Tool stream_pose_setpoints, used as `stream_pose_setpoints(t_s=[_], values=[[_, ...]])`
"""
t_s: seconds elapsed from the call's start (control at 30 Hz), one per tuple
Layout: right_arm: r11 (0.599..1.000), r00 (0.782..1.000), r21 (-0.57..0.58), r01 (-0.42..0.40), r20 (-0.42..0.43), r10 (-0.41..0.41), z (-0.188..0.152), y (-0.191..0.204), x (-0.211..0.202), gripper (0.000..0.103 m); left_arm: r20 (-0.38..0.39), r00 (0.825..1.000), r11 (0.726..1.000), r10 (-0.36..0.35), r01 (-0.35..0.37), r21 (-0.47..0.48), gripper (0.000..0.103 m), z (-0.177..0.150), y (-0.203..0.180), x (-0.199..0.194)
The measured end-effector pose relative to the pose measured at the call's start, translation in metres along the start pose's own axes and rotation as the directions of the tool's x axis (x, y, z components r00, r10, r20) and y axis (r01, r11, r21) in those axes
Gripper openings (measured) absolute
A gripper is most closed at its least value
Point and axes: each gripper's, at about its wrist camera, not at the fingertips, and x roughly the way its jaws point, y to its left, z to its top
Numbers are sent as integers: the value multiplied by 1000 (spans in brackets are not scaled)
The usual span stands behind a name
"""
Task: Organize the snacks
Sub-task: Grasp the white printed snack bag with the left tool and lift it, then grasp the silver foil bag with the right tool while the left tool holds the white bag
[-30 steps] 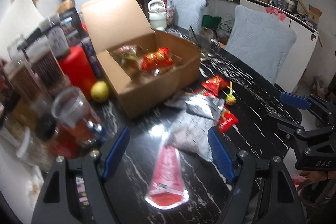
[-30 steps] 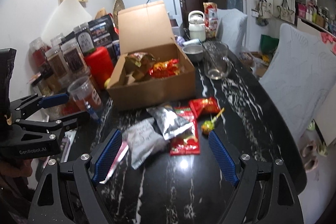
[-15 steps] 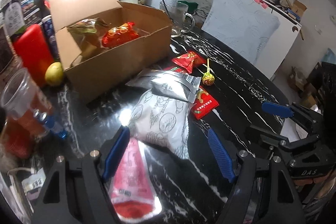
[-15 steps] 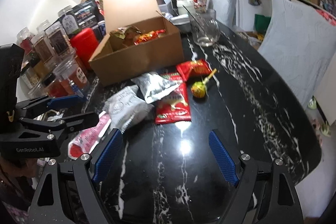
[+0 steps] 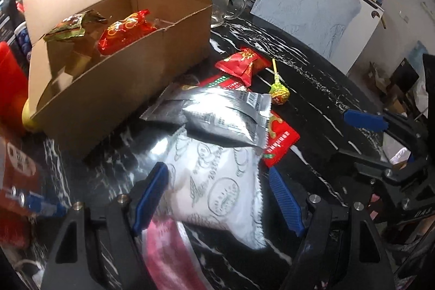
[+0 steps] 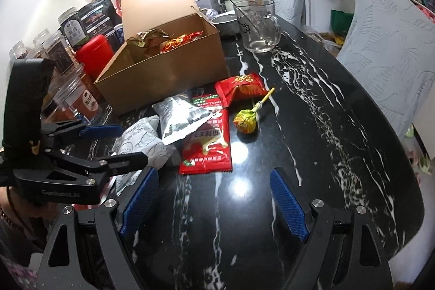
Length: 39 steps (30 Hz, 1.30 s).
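Both grippers sit lower and closer to the table than a second ago, and the snack pile fills more of each view. Left to right: red canister [image 6: 95, 56], smooth plastic, beside the cardboard box [image 5: 114, 89], matte brown, lid flap up, holding a crinkly green-brown wrapper [image 5: 73, 26] and a glossy red candy bag [image 5: 125, 31]. Left gripper [image 5: 217, 197] has dropped over the white pouch [image 5: 214, 189], a soft pillow-shaped pack with stamped ring prints and a serrated edge; its blue ribbed pads stand apart on either side of the pouch, not pressing it. Pink packet [image 5: 171, 254] lies under the pouch's near end, blurred. A shiny silver foil bag [image 5: 225, 118] overlaps the pouch's far edge and rests on a flat red sachet [image 6: 209, 143]. Beyond them a puffy red wrapper [image 6: 239, 89], then a lollipop [image 6: 246, 121], round, yellow-green wrap, thin stick. Right gripper [image 6: 214, 200] hangs over bare black marble table [image 6: 312, 127], white veins, glossy; jaws apart, nothing between them. Clear glass mug [image 6: 258, 26] stands right of the box.
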Motion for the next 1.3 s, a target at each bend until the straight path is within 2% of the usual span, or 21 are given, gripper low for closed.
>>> stream_pose_setpoints(t_s=[0.17,0.3,0.33,0.37,0.53,0.57,0.67,0.77,0.9,1.1,1.3], values=[[1000,1000,-5,-10,-15,10,6,-4,10,85,-40,999,1000,-4,5,6,77,2,5,16],[1000,1000,-13,-13,-25,12,9,-5,15,85,-34,999,1000,-5,6,17,77,2,5,21],[1000,1000,-14,-14,-25,14,10,-4,16,85,-33,999,1000,0,1,26,77,1,4,21],[1000,1000,-15,-16,-26,15,10,-4,17,85,-35,999,999,1,0,39,82,1,2,22],[1000,999,-25,-18,-31,17,13,-5,20,85,-52,993,984,110,-102,145,83,-2,-14,34],[999,999,-27,-18,-31,17,14,-5,20,85,-49,993,983,112,-103,150,83,-3,-14,34],[999,999,-31,-17,-29,17,15,-5,20,85,-26,997,991,78,-75,110,83,-3,-8,32],[999,999,-34,-18,-29,17,18,-6,21,85,-1,998,995,67,-66,69,74,-3,-1,29],[998,999,-54,-25,-27,23,23,-2,22,85,16,997,993,77,-79,93,66,-5,-6,22],[993,999,-113,-34,-19,32,37,9,26,85,20,998,997,60,-61,41,62,-8,-3,10],[985,997,-152,-82,-29,78,52,18,36,85,86,992,996,92,-91,-17,62,-9,9,-25]])
